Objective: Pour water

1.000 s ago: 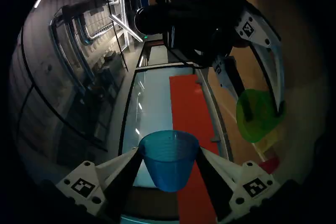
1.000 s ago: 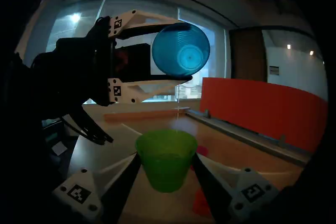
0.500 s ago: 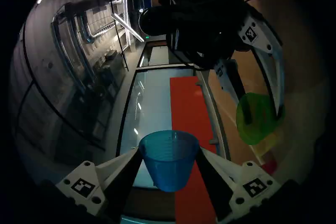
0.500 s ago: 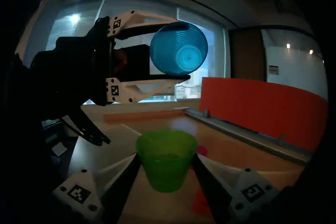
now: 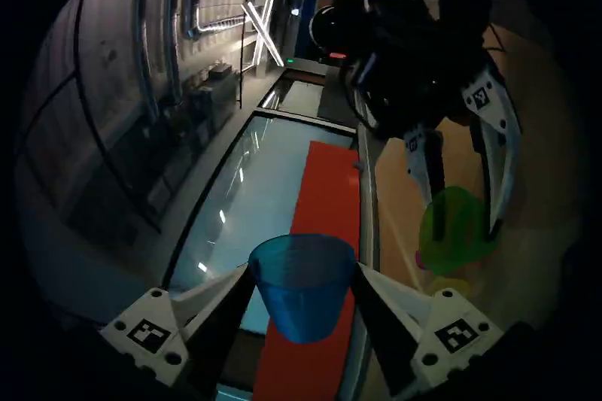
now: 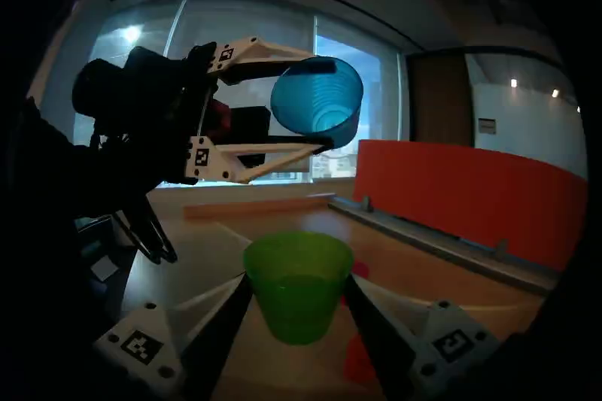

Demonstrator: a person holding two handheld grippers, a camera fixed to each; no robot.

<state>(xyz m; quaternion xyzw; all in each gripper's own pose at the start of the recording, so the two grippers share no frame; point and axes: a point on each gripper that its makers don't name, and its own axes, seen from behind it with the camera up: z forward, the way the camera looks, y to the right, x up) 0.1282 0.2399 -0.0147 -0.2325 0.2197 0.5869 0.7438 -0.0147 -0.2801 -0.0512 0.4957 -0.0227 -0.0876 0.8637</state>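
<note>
In your right gripper view, your left gripper [image 6: 325,106] reaches in from ten o'clock and clamps the blue cup [image 6: 316,100] on its side at twelve, mouth tipped toward the lens, higher than the green cup [image 6: 299,311]; at six o'clock your right gripper [image 6: 298,282] grasps that green cup upright between both fingers, over the wooden table [image 6: 421,265]; an orange panel [image 6: 481,190] runs at three o'clock. No stream shows between the cups; the blue cup's ribbed inside looks empty, so the pour seems about done, with righting it and setting both cups down left. The green cup is translucent and slightly tapered; whether water stands in it is hard to tell.
</note>
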